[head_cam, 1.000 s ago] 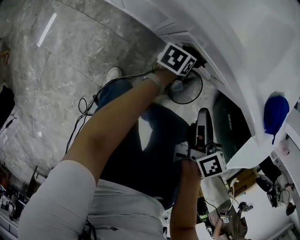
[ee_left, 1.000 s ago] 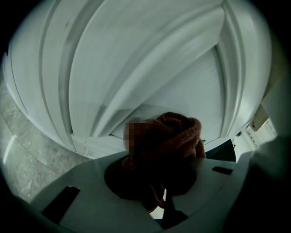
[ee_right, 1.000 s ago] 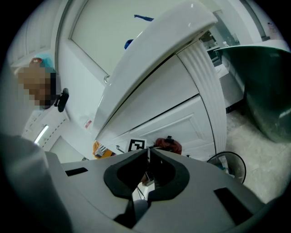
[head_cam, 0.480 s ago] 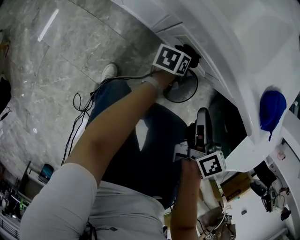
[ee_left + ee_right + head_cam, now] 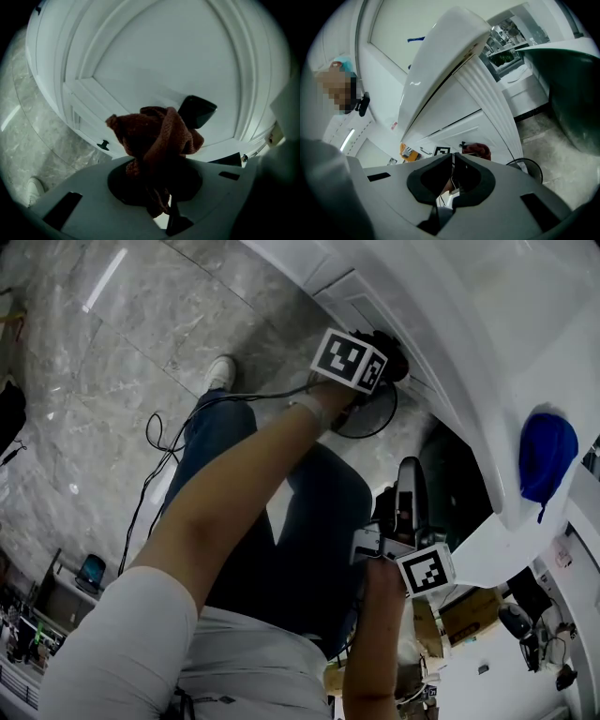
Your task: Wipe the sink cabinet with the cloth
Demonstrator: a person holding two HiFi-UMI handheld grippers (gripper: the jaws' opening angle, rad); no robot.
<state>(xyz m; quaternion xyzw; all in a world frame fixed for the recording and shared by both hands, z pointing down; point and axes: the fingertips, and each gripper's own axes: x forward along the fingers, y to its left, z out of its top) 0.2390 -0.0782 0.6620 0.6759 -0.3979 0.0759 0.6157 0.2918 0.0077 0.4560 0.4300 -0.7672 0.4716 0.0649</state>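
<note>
A reddish-brown cloth (image 5: 157, 136) is bunched between the jaws of my left gripper (image 5: 157, 157), which is shut on it. The cloth sits close against the white panelled door of the sink cabinet (image 5: 154, 61). In the head view the left gripper (image 5: 380, 348) is stretched out to the cabinet (image 5: 375, 296) with the dark cloth (image 5: 386, 341) at its tip. My right gripper (image 5: 408, 474) hangs lower, near the knee, away from the cabinet. Its jaws are shut with nothing between them (image 5: 453, 157). From the right gripper view the cloth (image 5: 478, 150) shows against the cabinet front.
A small black knob (image 5: 103, 144) sticks out of the cabinet to the left of the cloth. A round fan-like thing (image 5: 366, 418) stands on the marble floor (image 5: 112, 362) under the left gripper. A blue object (image 5: 547, 456) lies on the white top. Cables (image 5: 164, 446) trail on the floor.
The left gripper with the cloth has shifted only slightly along the cabinet front. The right gripper has stayed where it was.
</note>
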